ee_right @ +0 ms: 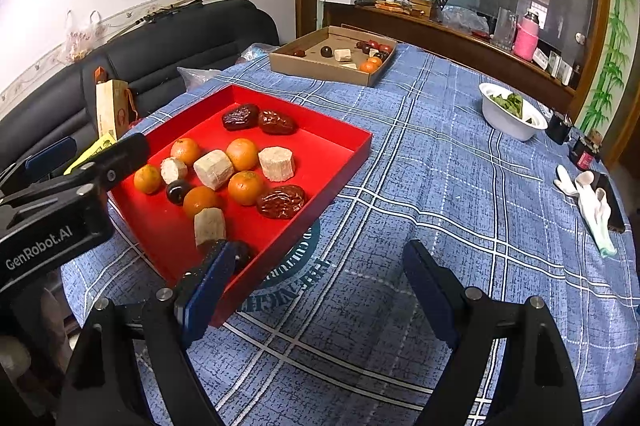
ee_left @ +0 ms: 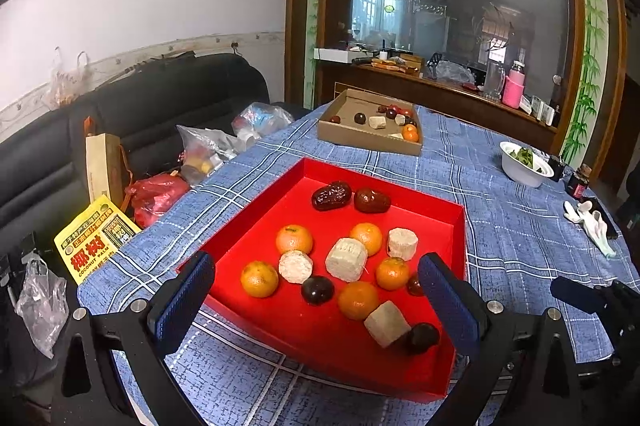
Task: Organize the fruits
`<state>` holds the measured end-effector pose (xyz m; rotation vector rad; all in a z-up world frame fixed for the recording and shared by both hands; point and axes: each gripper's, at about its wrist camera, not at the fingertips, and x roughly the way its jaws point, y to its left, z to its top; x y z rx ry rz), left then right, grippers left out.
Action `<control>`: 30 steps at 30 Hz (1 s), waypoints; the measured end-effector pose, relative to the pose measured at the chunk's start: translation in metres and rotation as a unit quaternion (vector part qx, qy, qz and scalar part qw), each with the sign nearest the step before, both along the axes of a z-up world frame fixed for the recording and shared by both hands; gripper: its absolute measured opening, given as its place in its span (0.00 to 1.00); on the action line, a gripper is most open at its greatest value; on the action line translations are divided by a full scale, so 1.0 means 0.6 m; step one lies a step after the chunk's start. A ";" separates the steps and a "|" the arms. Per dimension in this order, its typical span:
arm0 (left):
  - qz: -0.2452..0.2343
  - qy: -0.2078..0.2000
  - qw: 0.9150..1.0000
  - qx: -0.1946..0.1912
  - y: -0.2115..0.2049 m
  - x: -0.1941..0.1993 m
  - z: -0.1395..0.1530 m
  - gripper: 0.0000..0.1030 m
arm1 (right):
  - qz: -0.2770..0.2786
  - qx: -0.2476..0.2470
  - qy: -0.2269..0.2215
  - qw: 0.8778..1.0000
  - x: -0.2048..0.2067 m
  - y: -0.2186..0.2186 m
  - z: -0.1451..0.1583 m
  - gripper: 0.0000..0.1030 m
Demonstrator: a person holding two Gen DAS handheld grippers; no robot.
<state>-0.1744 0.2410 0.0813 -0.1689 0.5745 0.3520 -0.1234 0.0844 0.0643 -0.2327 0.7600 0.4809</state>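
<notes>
Blue plaid cloth covers the bench [ee_right: 460, 185]. Your left gripper [ee_left: 316, 290] hovers over the near edge of the red tray [ee_left: 256, 226], fingers spread wide and holding nothing, framing the oranges [ee_left: 294, 238], pale blocks and dark dates; I judge it is lined up for a pick. Your right gripper [ee_right: 320, 286] hangs over bare cloth beside the tray, fingers likewise apart and empty. Beyond sits the cardboard box [ee_right: 316, 63] with more fruit. Farther right, a white bowl [ee_right: 500, 121] and gloves [ee_right: 592, 201] lie well clear.
</notes>
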 end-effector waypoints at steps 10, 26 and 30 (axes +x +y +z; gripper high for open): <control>-0.002 0.000 1.000 0.003 0.004 -0.005 -0.001 0.99 | 0.010 -0.015 -0.021 1.000 -0.017 0.022 0.008 0.83; -0.018 0.033 0.999 -0.030 0.019 0.016 -0.026 0.99 | 0.009 -0.029 -0.008 0.999 -0.010 0.036 -0.004 0.83; -0.021 0.039 0.998 -0.035 0.021 0.019 -0.031 0.99 | 0.009 -0.030 -0.008 0.999 -0.009 0.036 -0.005 0.83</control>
